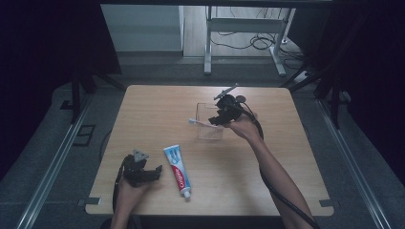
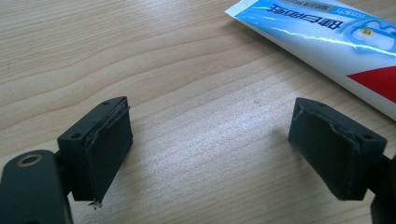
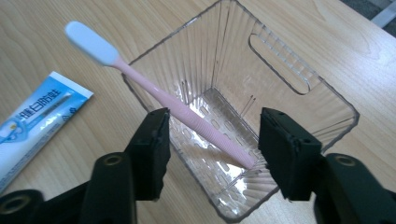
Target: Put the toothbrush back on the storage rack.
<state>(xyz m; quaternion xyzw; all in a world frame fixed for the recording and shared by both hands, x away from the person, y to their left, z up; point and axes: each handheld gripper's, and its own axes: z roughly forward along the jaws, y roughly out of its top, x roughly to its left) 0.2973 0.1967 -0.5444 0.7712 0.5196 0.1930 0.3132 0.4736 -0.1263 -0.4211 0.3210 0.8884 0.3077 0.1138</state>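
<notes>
The left claw (image 1: 152, 172) rests on the surface (image 1: 143, 109), jaws apart on nothing, with the tube (image 1: 177, 169) just to its right, while the right claw (image 3: 212, 149), jaws apart, hangs over the bin (image 3: 299, 116), the toothbrush (image 3: 187, 112) leaning loose between them.

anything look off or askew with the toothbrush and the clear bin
The pink toothbrush is not fully inside the clear bin: its handle end rests on the bin floor while it leans over the rim, white head poking out toward the toothpaste tube. The left gripper's pad looks frayed at its edge.
</notes>
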